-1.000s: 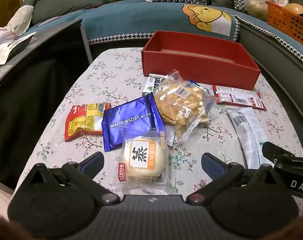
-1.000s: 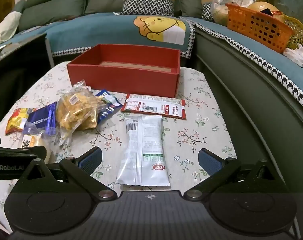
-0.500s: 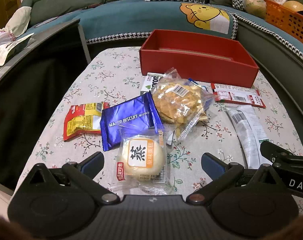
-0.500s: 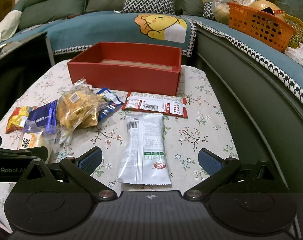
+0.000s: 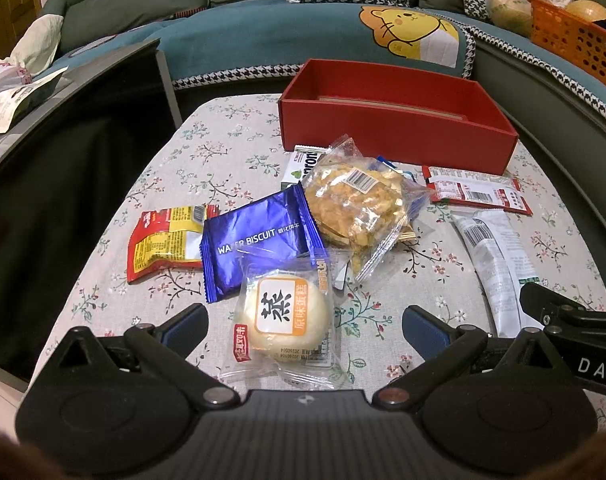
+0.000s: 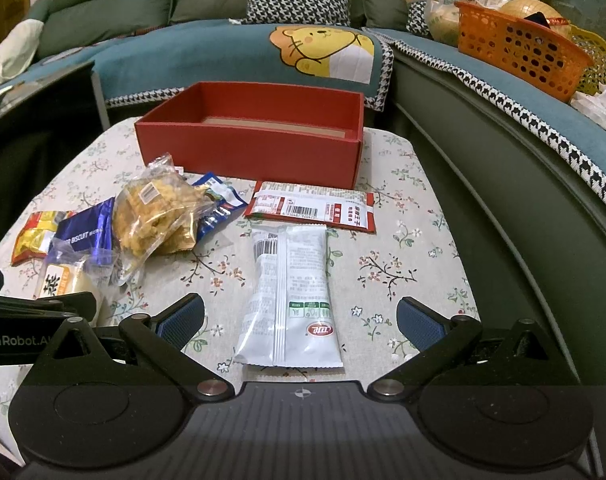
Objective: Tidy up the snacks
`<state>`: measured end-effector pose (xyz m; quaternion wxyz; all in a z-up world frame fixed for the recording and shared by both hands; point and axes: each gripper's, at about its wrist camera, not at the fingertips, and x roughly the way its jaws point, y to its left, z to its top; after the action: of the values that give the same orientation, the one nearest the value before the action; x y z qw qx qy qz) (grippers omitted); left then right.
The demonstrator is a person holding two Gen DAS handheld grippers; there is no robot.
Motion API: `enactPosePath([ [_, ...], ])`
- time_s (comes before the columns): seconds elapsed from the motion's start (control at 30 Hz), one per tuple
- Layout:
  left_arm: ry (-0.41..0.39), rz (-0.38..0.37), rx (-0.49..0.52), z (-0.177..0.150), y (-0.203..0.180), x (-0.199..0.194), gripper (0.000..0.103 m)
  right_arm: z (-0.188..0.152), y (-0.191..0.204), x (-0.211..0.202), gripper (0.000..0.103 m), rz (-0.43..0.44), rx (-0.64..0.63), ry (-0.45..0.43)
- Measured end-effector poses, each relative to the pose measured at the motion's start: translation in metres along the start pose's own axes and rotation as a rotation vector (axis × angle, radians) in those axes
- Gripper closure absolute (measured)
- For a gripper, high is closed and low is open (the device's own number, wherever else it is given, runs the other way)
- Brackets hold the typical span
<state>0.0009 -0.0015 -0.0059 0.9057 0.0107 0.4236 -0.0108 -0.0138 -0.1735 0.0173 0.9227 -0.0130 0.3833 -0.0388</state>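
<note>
From the left wrist camera the job looks barely begun: the red box point(image 5: 395, 128) at the far side of the floral tablecloth point(image 5: 223, 160) shows only its bare cardboard floor as far as the near wall lets one see, while every snack lies loose on the cloth in front of it. The left gripper point(image 5: 305, 322) has its fingers spread wide and holds nothing; between them, close in, sits a round steamed cake in clear wrap point(image 5: 289, 314), its far edge overlapping a blue wafer biscuit pack point(image 5: 259, 240). A red and yellow packet point(image 5: 165, 240) lies just left of the biscuit, a clear bag of golden crisp pieces point(image 5: 355, 204) rests on several half-hidden packs near the box, and a flat red sachet point(image 5: 475, 194) and a long white pouch point(image 5: 497, 264) lie to the right. From the right wrist camera the same picture holds: the box point(image 6: 249, 148) seems to have nothing in it, with all the snacks left to move. The right gripper point(image 6: 301, 318) is likewise wide open and empty, with the white pouch point(image 6: 289, 292) lying lengthwise between its fingers, barcode end toward the box, puffy and smooth. The red sachet point(image 6: 311, 206) lies crosswise just beyond it, near the box's front wall, and the crisp bag point(image 6: 157, 208) heaps up to the left.
</note>
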Motion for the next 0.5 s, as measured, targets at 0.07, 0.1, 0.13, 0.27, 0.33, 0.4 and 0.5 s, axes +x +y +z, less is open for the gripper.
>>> enactPosePath([
  [0.07, 0.001, -0.001, -0.001, -0.0005, 0.0002, 0.0003, 0.000, -0.0014, 0.0001, 0.0003, 0.000, 0.001, 0.001, 0.002],
  [0.1, 0.001, 0.000, 0.000, -0.0006, 0.0002, 0.0003, 0.000, -0.0022, 0.0004, 0.0018, 0.000, 0.002, 0.000, 0.004],
  [0.13, 0.002, 0.000, 0.000, -0.0006, 0.0002, 0.0004, 0.000, -0.0024, 0.0007, 0.0020, 0.000, 0.002, 0.000, 0.005],
  [0.27, 0.002, 0.000, 0.001, -0.0013, 0.0005, 0.0006, 0.000, -0.0014, 0.0003, 0.0024, 0.000, 0.003, 0.000, 0.013],
  [0.33, 0.002, 0.001, 0.000, -0.0012, 0.0004, 0.0007, 0.000, -0.0010, 0.0003, 0.0024, 0.000, 0.004, 0.000, 0.015],
  [0.4, 0.004, -0.001, 0.000, -0.0013, 0.0007, 0.0009, 0.000, -0.0019, 0.0006, 0.0024, 0.000, 0.005, -0.001, 0.016],
  [0.5, 0.007, -0.001, 0.001, -0.0030, 0.0012, 0.0019, 0.000, -0.0015, 0.0011, 0.0029, 0.000, 0.006, -0.003, 0.021],
])
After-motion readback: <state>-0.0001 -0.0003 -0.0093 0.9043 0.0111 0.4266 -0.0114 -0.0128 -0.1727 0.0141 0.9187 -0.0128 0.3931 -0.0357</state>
